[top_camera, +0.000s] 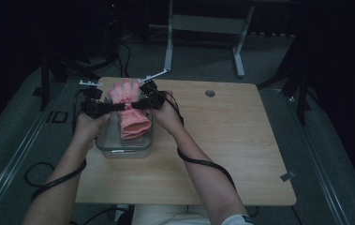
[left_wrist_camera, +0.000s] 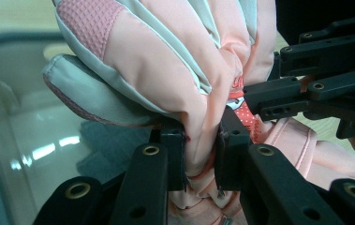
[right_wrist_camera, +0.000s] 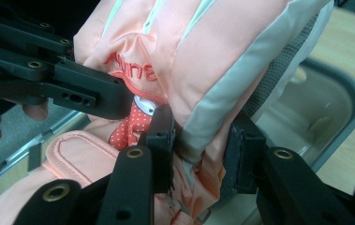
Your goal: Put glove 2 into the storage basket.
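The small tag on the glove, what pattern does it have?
Red with white dots; the tag on the glove shows best in the right gripper view.

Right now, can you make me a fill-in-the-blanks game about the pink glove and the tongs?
1. Both tongs, left tongs and right tongs, are shut on the pink ____.
2. Below the glove sits a clear ____ on the table.
3. The table top looks made of ____.
4. The glove's cuff hangs into the container, while its fingers point ____ from the person.

Missing words: glove; container; wood; away
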Demonstrator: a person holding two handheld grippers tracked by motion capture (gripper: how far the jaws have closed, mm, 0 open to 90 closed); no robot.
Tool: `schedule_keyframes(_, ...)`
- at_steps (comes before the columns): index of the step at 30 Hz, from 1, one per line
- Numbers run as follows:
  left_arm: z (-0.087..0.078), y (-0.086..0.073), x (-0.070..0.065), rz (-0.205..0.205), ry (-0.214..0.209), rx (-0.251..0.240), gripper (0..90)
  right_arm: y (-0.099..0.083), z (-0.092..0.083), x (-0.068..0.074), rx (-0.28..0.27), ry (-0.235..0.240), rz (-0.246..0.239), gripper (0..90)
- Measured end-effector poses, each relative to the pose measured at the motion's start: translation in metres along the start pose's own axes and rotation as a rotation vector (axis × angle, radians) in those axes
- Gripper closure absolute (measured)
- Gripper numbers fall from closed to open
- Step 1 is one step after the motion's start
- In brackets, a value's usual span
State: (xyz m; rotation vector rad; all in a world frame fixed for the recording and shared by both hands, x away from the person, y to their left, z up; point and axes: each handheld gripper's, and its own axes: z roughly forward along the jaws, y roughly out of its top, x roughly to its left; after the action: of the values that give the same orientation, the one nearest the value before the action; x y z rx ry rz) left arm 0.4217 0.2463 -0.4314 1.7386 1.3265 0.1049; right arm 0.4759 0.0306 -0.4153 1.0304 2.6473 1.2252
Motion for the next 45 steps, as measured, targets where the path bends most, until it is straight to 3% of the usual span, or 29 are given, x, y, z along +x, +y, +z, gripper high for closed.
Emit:
schedule_keyframes(12,0.024,-0.028,0.022,-0.089,0.015,0.066,76.1,-0.022,0.038,-0.007,0.096,0.005,0.026,66.8)
schedule_keyframes(19,0.034,-0.033,0.024,-0.118,0.043,0.112,75.6,-0.032,0.050,-0.010,0.135,-0.004,0.047,66.7)
schedule_keyframes(24,0.040,-0.031,0.022,-0.096,0.089,0.165,71.5,-0.034,0.054,-0.012,0.160,-0.012,0.052,65.3)
schedule_keyframes(26,0.044,-0.029,0.019,-0.093,0.140,0.197,63.2,-0.035,0.056,-0.014,0.164,-0.008,0.058,63.8)
schedule_keyframes(27,0.045,-0.029,0.017,-0.071,0.153,0.205,61.6,-0.035,0.056,-0.015,0.168,-0.010,0.061,63.0)
schedule_keyframes(32,0.047,-0.028,0.016,-0.047,0.205,0.208,50.9,-0.034,0.057,-0.019,0.183,-0.010,0.072,58.1)
schedule_keyframes(38,0.049,-0.030,0.010,-0.013,0.229,0.232,49.4,-0.035,0.057,-0.018,0.214,-0.010,0.081,58.6)
schedule_keyframes(41,0.048,-0.029,0.010,-0.014,0.236,0.220,48.9,-0.036,0.056,-0.018,0.209,-0.015,0.074,55.9)
schedule_keyframes(45,0.045,-0.028,0.011,-0.023,0.248,0.190,41.6,-0.035,0.053,-0.020,0.175,-0.015,0.074,51.1)
